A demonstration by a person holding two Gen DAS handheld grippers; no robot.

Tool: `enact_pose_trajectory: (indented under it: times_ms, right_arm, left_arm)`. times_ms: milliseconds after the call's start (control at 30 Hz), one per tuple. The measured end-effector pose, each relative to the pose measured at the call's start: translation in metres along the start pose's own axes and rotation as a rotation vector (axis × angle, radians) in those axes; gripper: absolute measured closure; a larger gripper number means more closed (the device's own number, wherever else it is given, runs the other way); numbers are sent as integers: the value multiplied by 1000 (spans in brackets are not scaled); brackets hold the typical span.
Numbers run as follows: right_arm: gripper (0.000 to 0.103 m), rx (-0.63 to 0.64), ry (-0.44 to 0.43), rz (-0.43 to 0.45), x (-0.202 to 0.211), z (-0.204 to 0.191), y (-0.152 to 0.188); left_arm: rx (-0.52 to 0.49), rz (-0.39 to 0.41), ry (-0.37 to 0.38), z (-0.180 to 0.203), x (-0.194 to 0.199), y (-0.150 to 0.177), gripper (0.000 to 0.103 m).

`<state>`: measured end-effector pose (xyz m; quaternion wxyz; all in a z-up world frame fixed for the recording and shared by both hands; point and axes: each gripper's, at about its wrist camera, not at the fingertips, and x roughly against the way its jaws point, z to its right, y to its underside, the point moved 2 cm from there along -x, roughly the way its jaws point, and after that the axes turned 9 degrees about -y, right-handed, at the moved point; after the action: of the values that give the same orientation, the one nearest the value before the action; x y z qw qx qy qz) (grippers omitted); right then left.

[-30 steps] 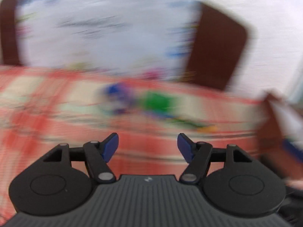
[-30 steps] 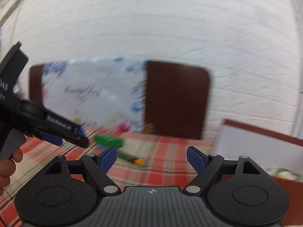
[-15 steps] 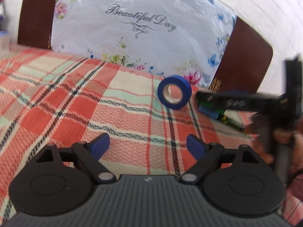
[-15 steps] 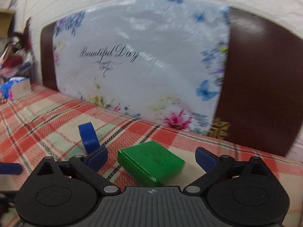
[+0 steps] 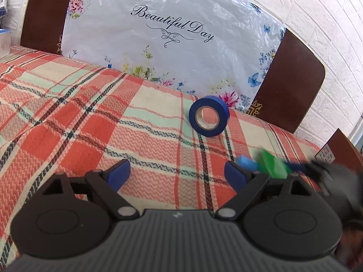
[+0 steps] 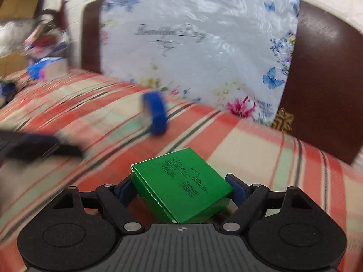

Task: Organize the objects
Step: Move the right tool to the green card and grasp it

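Note:
A blue tape roll stands on its edge on the plaid blanket, ahead of my open, empty left gripper; it also shows in the right wrist view. A green box sits between the fingers of my right gripper, whose blue pads touch both its sides. In the left wrist view the green box shows blurred at the right with the right gripper behind it. The left gripper is a dark blur at the left of the right wrist view.
A red, cream and green plaid blanket covers the bed. A plastic-wrapped floral cushion leans on the brown headboard. Boxes and clutter lie at the far left. A brown cabinet corner stands at the right.
The right gripper has come forward around the green box and its fingers have closed in on it. The left gripper has settled, facing the tape roll.

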<state>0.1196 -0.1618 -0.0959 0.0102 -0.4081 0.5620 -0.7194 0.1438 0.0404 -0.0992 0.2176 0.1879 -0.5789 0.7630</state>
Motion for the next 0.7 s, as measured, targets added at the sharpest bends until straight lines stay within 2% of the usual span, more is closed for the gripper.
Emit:
enact_pose_trajectory:
  times_ms: [200,267,333,433,500,567,600,700]
  right_arm:
    - [19,-29,38,-6,64,-30,46]
    - [17,-30,63,-3,76,-34,55]
    - [9,-53,91,-9,85,-34,60]
    - [9,-95,120,-7,98,-34,71]
    - [9,-100,134,-4,106,-34,79]
    - [8,-114,140,5,114,-36,86]
    - [8,-124,141,10,117,-36,89]
    - [8,-142,156,5,121,-37,94]
  left_arm:
    - [-44,-7,-27,6,-1,1,10]
    - [-78,-13,-47,11,-2,1,9]
    - [-118,-28,-66,17,-3,1,8]
    - [-177,-74,-104,24,1,-1,9]
    - [-119,-97,-83,21,15,-4,10]
    - [-32,-120,-28,21,31,-11,13]
    - [-28,-131,4,28,38,-15,15]
    - [-156,-158,55,71,57,-20,22]
